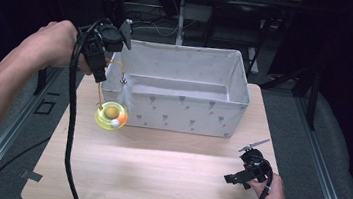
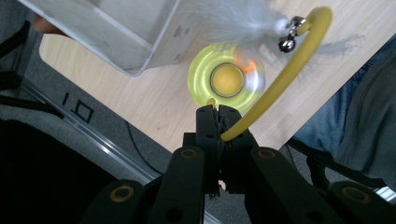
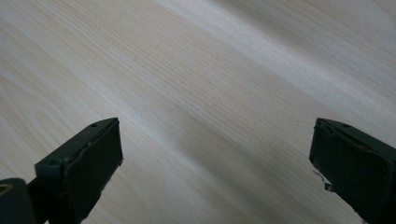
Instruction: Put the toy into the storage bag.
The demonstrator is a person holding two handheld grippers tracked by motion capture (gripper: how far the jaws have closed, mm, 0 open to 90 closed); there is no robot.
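Cat toy (image 1: 111, 115) up off the table (image 1: 155, 177) — a yellow-green ring with an orange ball in the middle, hanging in the air just in front of the near left corner of the fabric bin (image 1: 188, 112). Left tool (image 1: 101, 73) has its jaws pinched tight on the toy's thin yellow wand (image 2: 275, 88), and the left gripper view makes that plain: the two black jaws meet on the end of the wand, which then curves up and away. At the far tip of that curve sit a small silver bell (image 2: 286, 43) and a tuft of white feathers (image 2: 238, 21), close to the bin's wall. From above, the bell and feathers dangle right against the bin's corner, and the ring hangs below the hand that holds the left tool.

Over on the other side — right tool (image 1: 247, 163) low at the near right part of the table, well apart from the toy and the bin. Its jaws stand wide apart, nothing between them, and the right gripper view looks straight down on bare pale wood grain. The bin stands at the table's far edge.
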